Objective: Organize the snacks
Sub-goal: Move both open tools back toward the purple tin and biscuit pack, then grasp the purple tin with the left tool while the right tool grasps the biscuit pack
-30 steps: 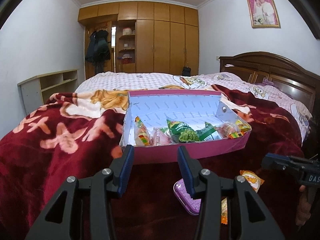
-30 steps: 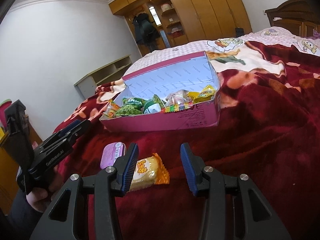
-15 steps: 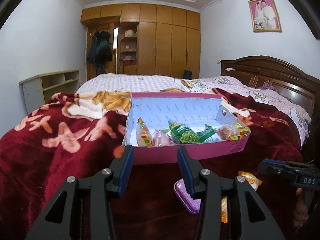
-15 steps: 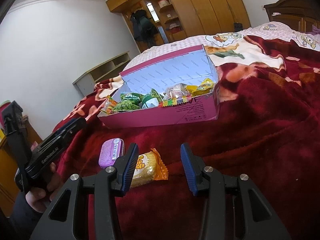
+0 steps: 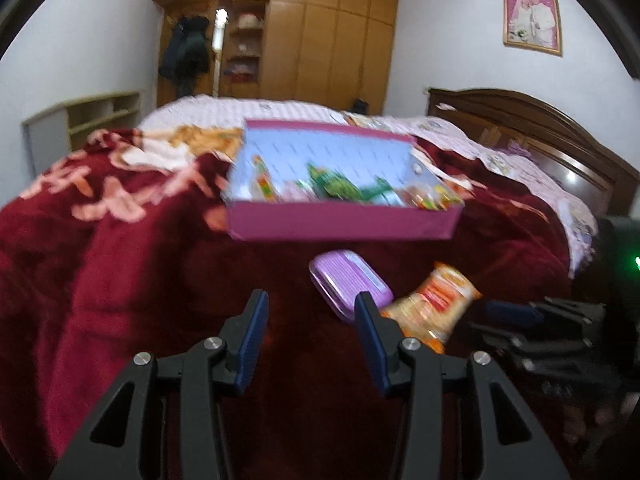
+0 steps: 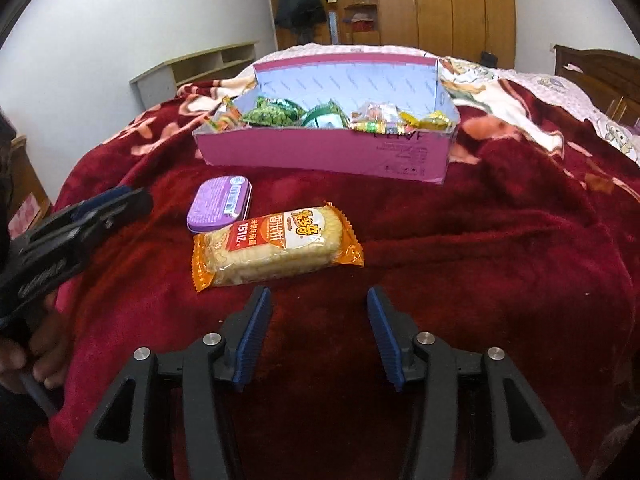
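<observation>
A pink box [image 6: 320, 156] [image 5: 340, 228] holding several snack packs sits on the red blanket. In front of it lie a purple tin [image 6: 220, 204] [image 5: 348, 280] and an orange cracker pack [image 6: 276, 244] [image 5: 432, 308], touching each other. My right gripper [image 6: 316, 300] hovers just short of the cracker pack, its jaws opening, with nothing between them. Over bare blanket left of the tin, my left gripper [image 5: 308, 304] stands open and holds nothing. It also shows at the left edge of the right wrist view, left gripper [image 6: 80, 220], in a person's hand.
The red flowered blanket [image 6: 500, 260] covers the bed's near part. A wooden headboard [image 5: 540, 140] stands at the right, a wardrobe [image 5: 320, 40] at the far wall, and a low shelf unit [image 5: 80, 120] at the left.
Both grippers tipped down and moved toward the tin and cracker pack. The right gripper's jaws spread wider and the pack now lies ahead of them. The left wrist view is blurred.
</observation>
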`<move>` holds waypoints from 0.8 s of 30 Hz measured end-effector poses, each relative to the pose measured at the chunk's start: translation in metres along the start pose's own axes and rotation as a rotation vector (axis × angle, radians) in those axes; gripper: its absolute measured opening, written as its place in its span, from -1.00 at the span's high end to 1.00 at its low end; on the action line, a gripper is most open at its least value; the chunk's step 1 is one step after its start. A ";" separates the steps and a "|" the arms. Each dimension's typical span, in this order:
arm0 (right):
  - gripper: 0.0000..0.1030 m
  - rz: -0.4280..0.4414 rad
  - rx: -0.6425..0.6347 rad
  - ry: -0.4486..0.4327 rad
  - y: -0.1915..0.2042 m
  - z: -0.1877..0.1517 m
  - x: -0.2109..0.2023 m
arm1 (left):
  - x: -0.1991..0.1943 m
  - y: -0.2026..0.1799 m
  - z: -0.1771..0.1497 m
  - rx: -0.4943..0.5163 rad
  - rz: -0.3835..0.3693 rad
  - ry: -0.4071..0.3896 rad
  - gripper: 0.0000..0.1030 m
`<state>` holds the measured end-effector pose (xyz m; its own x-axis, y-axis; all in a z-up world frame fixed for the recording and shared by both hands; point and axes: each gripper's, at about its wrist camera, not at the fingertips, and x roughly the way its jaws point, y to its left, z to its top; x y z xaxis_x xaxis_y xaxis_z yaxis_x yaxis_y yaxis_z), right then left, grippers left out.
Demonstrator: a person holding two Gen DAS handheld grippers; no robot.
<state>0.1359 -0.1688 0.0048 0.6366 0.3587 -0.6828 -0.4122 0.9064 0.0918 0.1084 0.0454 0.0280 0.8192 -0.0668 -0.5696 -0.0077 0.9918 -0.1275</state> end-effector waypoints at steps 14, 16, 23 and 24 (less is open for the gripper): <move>-0.01 0.098 0.072 -0.030 -0.011 0.002 -0.003 | 0.021 0.012 -0.006 -0.074 -0.076 0.123 0.10; -0.01 0.171 0.112 -0.069 -0.018 0.005 -0.010 | 0.020 0.012 -0.006 -0.077 -0.077 0.123 0.10; -0.01 0.242 0.092 0.111 0.008 0.026 0.015 | 0.020 0.013 -0.004 -0.080 -0.078 0.126 0.10; -0.01 0.228 0.113 0.141 0.010 0.028 0.023 | 0.020 0.013 -0.004 -0.080 -0.078 0.125 0.10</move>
<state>0.1644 -0.1457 0.0101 0.4357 0.5284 -0.7287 -0.4536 0.8281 0.3294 0.1224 0.0563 0.0112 0.7415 -0.1610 -0.6514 0.0033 0.9717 -0.2363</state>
